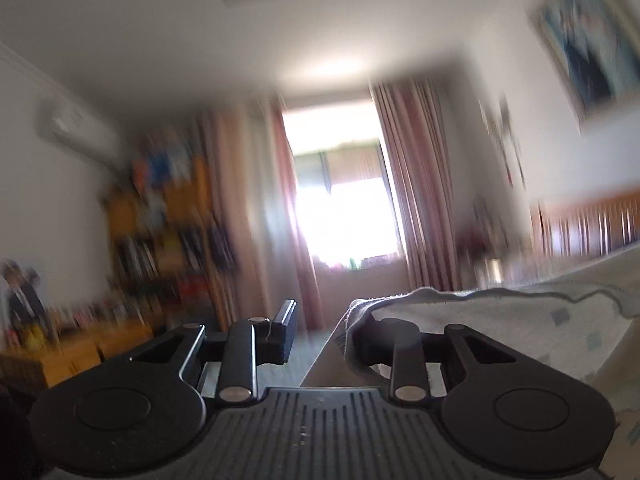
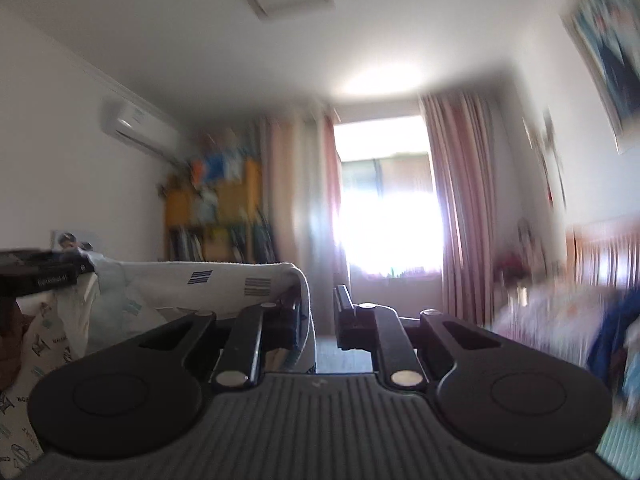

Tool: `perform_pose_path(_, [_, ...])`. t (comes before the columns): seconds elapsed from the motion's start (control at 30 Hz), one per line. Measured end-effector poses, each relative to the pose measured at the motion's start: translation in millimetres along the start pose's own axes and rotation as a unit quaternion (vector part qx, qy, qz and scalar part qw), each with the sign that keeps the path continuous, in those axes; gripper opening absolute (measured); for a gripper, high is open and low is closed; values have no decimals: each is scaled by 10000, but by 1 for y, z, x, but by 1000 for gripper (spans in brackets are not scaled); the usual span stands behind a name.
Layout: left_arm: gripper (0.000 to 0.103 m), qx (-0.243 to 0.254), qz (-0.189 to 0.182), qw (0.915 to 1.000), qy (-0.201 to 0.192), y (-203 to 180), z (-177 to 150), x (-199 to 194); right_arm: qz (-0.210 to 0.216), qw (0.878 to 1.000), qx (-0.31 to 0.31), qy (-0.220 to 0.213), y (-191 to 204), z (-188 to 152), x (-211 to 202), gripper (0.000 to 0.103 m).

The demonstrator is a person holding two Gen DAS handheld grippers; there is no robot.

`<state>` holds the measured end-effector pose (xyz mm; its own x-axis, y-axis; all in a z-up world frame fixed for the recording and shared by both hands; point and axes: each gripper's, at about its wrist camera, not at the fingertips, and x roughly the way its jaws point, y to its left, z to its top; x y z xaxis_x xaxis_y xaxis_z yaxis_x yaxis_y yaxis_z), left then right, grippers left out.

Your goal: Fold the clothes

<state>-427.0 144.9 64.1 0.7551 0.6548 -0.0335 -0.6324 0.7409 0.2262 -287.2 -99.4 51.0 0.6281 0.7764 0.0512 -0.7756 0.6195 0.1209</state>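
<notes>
Left claw (image 1: 320,332): your jaws stand apart with open air between them; the garment (image 1: 500,320) hangs over the right finger only, not pinched, and spreads toward the right edge of the frame.

Right claw (image 2: 320,316): your jaws are parted too, a clear gap showing; the same pale printed cloth (image 2: 224,284) drapes over the left finger and stretches to the lower left of the frame, where the other claw (image 2: 40,276) shows at the left edge.

Bright window (image 1: 344,208): centre of both views, pink curtains (image 1: 404,184) on either side.

Wooden bookshelf (image 2: 212,216): left of centre, blurred.

Air conditioner (image 2: 140,128): upper left, on the wall.

Framed picture (image 1: 588,44): upper right.

Bed (image 2: 552,320): lower right, heavily blurred.
</notes>
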Motion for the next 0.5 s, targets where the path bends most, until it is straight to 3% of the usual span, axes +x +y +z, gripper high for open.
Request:
perform_pose_path(0.07, [47, 176, -116, 9948, 992, -20, -39, 88, -227, 9984, 163, 483, -28, -25, 48, 16])
perform_pose_path(0.13, [64, 349, -227, 9793, 1980, -39, -78, 177, -475, 9924, 316, 1089, -59, -57, 108, 19])
perform_pose_path(0.23, [65, 240, -243, 9390, 3423, -50, -151, 271, -743, 9627, 1079, 2369, -116, -121, 192, 40])
perform_pose_path(0.27, [65, 115, -235, 9264, 3755, -52, -173, 286, -877, 9495, 1292, 2720, -131, -142, 209, 40])
perform_pose_path(0.33, [74, -132, -325, 9150, 4019, -47, -208, 288, -1160, 9378, 1381, 2968, -144, -177, 211, 41])
perform_pose_path(0.4, [83, -87, -391, 9176, 3956, -40, -231, 273, -1276, 9368, 1518, 2884, -153, -194, 192, 49])
perform_pose_path(0.5, [86, -279, -402, 9211, 3862, -17, -248, 246, -1327, 9377, 1778, 2672, -154, -210, 144, 52])
